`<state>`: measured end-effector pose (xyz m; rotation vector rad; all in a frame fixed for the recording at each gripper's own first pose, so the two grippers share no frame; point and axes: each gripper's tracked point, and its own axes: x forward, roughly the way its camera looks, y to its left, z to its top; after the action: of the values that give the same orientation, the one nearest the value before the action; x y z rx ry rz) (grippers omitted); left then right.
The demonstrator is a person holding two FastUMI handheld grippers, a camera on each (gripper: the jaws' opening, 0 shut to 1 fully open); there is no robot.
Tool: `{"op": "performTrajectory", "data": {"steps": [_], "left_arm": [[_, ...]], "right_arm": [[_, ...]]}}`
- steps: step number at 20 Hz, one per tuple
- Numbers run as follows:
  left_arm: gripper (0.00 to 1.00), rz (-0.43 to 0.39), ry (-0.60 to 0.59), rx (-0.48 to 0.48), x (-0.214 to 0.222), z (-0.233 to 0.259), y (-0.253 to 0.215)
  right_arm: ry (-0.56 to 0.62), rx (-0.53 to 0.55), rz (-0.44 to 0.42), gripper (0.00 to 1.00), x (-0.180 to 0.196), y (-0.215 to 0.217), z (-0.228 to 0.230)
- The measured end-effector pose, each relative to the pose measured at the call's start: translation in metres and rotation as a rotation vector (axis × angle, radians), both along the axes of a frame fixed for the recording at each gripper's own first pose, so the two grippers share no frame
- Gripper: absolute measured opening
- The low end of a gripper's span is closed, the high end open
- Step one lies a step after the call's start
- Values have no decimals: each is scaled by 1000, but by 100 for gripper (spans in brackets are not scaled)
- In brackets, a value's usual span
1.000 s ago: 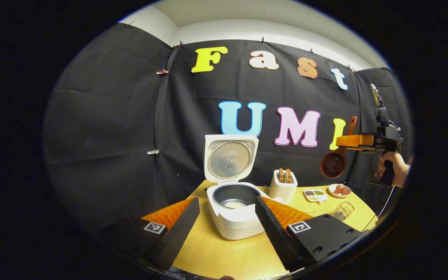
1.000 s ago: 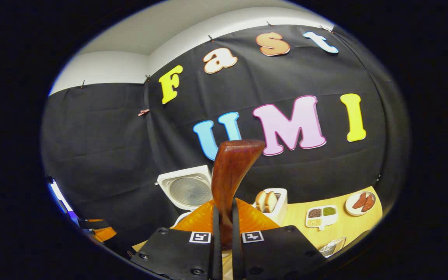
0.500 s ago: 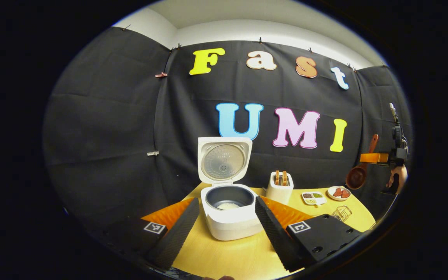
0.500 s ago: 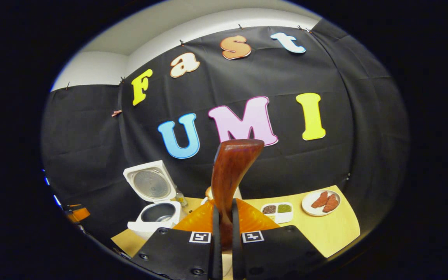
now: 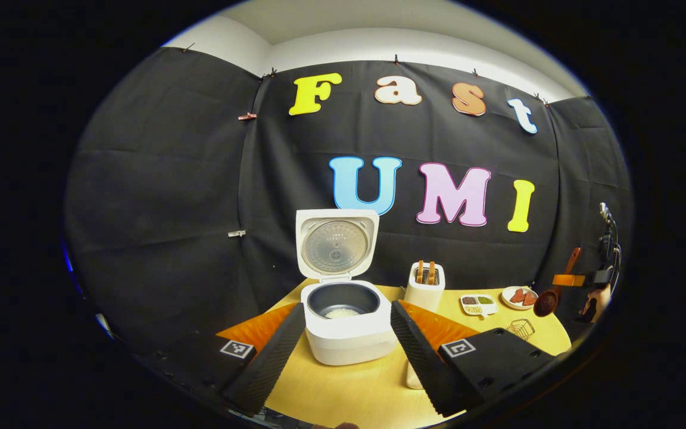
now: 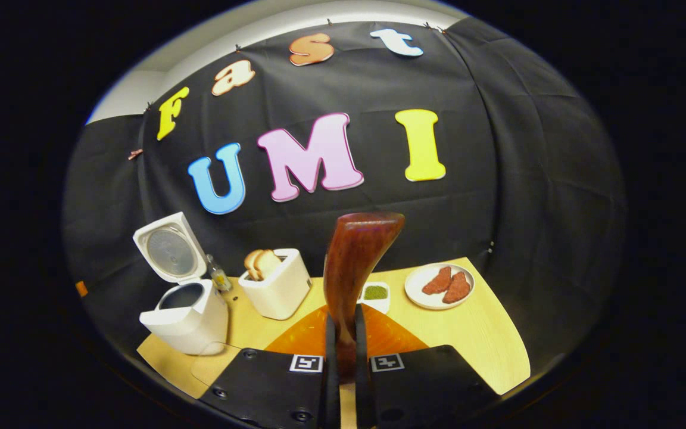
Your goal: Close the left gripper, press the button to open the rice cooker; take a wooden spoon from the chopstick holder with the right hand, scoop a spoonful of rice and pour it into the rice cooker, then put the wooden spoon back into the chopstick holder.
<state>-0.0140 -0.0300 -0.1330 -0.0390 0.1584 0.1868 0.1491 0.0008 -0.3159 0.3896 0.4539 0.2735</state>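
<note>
The white rice cooker stands open on the table, lid upright, with a little rice in its pot. My left gripper is open in front of it, one finger on either side, touching nothing. A white chopstick holder with wooden utensils stands to the cooker's right. Far right, my right gripper carries the wooden spoon, bowl hanging down. In the right gripper view that gripper is shut on the spoon's handle, with the cooker and holder off to the left.
A divided dish of grains and a plate with red pieces sit at the right of the yellow table. A small wire basket lies near the front right edge. A small bottle stands behind the cooker.
The right gripper has carried the spoon away to the right and lower, toward the table's right side. The left gripper has drawn back slightly from the cooker and stays open.
</note>
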Motion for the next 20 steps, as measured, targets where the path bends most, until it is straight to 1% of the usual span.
{"op": "performTrajectory", "data": {"steps": [1,4,7,10,13,15,20], "left_arm": [[99,7,3,4,-2,1,-3],[99,30,13,-5,-6,2,-8],[99,63,23,-18,-10,3,-8],[99,93,33,-6,-19,1,-1],[99,116,43,-2,-27,0,8],[99,129,47,-2,-31,-1,12],[99,126,45,0,-30,2,14]], "right_arm": [[31,5,-3,14,1,-1,-16],[117,65,-26,14,4,3,-54],[178,118,-84,14,11,5,-83],[240,170,-128,14,11,8,-107],[277,173,-132,15,10,13,-126],[296,158,-130,15,7,17,-137],[336,118,-131,18,-6,17,-144]]}}
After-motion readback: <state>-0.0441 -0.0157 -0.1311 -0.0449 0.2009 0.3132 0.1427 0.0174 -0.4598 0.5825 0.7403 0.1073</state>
